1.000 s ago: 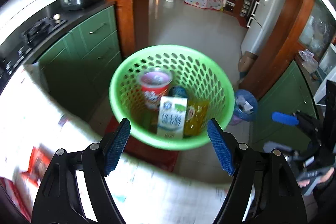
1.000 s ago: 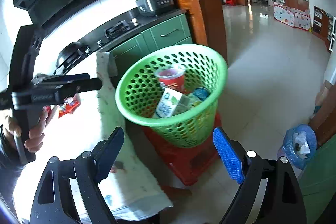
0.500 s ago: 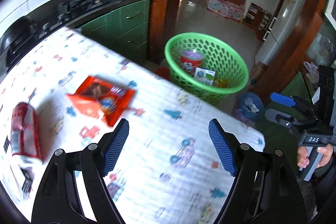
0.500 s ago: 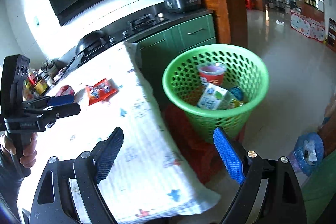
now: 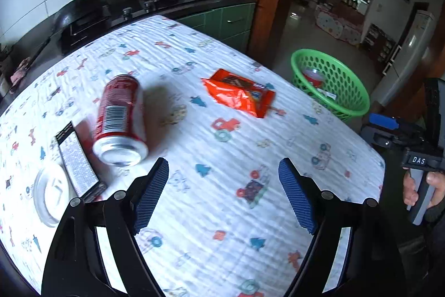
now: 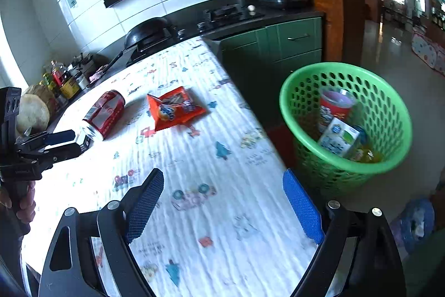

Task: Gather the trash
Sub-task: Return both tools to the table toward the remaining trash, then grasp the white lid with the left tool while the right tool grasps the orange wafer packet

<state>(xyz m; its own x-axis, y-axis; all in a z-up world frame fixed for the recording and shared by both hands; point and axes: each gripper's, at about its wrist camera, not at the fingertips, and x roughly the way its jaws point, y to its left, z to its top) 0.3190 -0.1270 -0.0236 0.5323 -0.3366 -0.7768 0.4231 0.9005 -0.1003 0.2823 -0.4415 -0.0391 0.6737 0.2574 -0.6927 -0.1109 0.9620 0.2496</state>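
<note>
Both views have swung from the green basket (image 5: 331, 86) onto the desk (image 5: 222, 157). Left tool (image 5: 224, 192) is opening, empty; right tool (image 6: 224, 202) spread, empty. Red can (image 5: 121, 120) and orange wrapper (image 5: 239, 95) lie unobstructed beyond.

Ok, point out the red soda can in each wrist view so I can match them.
Left wrist view: red soda can lies on its side, left of centre, beside the black-labelled box.
Right wrist view: the same can lies upper left, near the left gripper.
Shared landmark: the orange snack packet, to the can's right in both.
</note>
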